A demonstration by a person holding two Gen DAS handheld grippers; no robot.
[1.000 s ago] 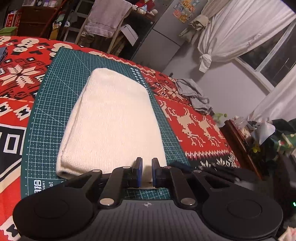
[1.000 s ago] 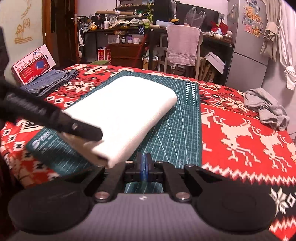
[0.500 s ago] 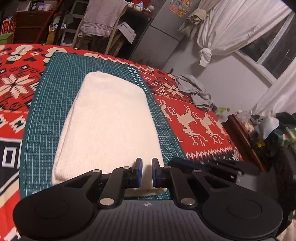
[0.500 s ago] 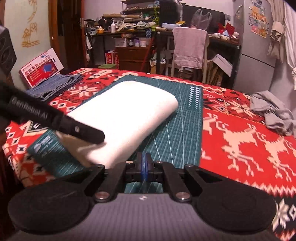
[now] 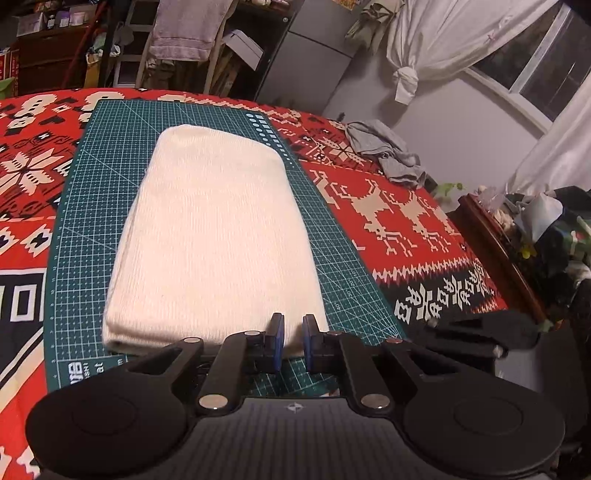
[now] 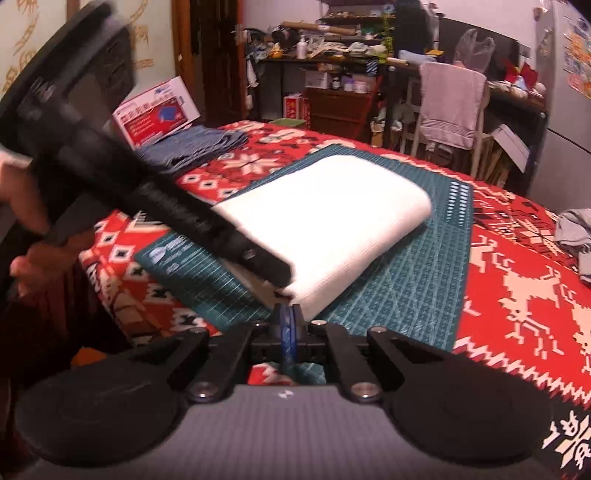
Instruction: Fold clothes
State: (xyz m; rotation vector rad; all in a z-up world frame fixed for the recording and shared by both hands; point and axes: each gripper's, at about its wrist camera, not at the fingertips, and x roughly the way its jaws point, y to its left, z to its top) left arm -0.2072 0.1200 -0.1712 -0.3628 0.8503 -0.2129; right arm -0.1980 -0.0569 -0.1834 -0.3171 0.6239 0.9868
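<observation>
Now, through my left wrist camera, my left claw [image 5: 293, 341] has its blue-padded fingers a little apart, with nothing between them, poised at the near edge of the folded cream sweater [image 5: 214, 236]. That sweater lies flat in a neat oblong on the green cutting mat [image 5: 74, 206], which sits on the red patterned cover [image 5: 388, 206]. Off to the right a crumpled grey garment [image 5: 388, 151] lies on the cover, well apart from the mat. Beyond it hang white curtains [image 5: 443, 40] beside a window, and a pinkish towel [image 5: 188, 29] is draped over a chair at the back.

From my right wrist camera, my right claw [image 6: 290, 326] has its blue pads pressed together, gripping nothing, just beside the near corner of the sweater [image 6: 332, 218]. My left claw [image 6: 269, 266] reaches in from the left, blurred, its tip over the sweater's near edge; whether it touches the knit I cannot tell. A hand [image 6: 26, 206] holds its handle at the left border. Folded blue-grey cloth [image 6: 192, 144] lies on the far left of the cover [image 6: 517, 258], in front of a red and white box [image 6: 155, 110].
</observation>
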